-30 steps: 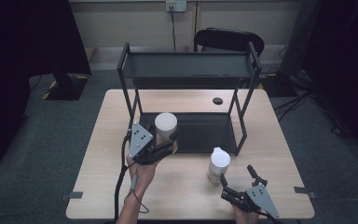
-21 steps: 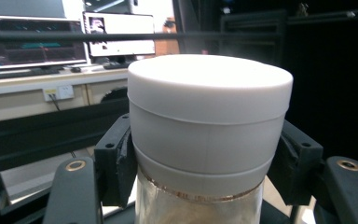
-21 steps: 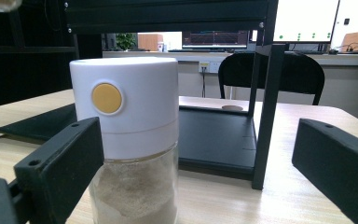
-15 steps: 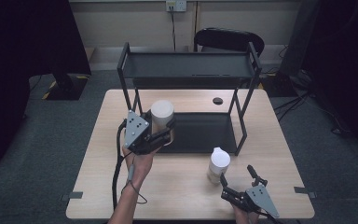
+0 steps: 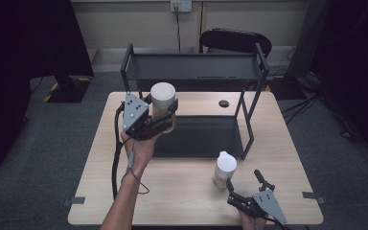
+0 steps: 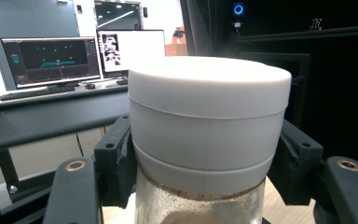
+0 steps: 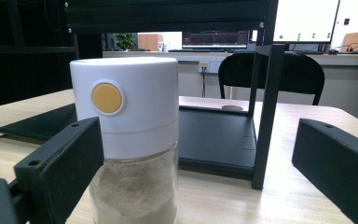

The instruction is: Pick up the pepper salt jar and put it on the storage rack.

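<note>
Keep left gripper clamped just below white cap of jar, held above rack lower tray, left end. Raise upright, clear top shelf edge before moving inward. Right gripper wide open, shaker unheld before rack.

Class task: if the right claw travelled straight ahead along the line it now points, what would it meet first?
Most likely the white-capped jar, standing just ahead between the right claw's open jaws, nearer one side; beyond it stands the black rack.
</note>
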`<action>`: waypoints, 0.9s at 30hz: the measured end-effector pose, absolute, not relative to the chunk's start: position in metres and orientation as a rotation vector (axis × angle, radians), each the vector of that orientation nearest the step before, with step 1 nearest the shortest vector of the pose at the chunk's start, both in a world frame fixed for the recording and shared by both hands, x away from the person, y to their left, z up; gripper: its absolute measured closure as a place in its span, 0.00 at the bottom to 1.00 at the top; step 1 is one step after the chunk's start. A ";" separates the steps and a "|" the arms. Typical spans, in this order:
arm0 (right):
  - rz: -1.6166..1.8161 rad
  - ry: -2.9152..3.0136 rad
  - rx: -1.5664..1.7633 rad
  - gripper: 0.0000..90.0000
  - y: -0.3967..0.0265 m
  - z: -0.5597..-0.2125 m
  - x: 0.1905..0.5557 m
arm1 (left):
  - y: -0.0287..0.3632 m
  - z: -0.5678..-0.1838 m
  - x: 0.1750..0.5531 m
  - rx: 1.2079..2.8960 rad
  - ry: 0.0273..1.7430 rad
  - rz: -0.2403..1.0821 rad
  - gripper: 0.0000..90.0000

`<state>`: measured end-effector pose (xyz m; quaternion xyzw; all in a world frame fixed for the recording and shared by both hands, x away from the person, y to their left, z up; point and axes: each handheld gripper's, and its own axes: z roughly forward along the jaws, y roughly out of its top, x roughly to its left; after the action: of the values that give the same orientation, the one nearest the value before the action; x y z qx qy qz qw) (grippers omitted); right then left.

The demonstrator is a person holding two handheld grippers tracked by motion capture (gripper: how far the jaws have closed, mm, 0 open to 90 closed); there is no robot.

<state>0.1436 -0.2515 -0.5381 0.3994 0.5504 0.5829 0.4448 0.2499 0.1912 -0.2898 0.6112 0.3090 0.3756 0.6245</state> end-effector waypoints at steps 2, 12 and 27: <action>1.446 1.365 0.989 0.01 -0.252 -0.538 0.144 | 0.191 -0.284 0.252 1.407 0.705 0.872 0.38; 1.450 1.369 0.986 0.01 -0.253 -0.538 0.144 | 0.196 -0.260 0.263 1.393 0.698 0.868 0.38; 1.456 1.377 0.980 0.01 -0.254 -0.538 0.144 | 0.192 -0.223 0.285 1.387 0.717 0.861 0.38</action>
<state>0.1442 -0.2543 -0.5379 0.3947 0.5543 0.5861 0.4398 0.2852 0.1918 -0.2227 0.6052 0.3127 0.3756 0.6284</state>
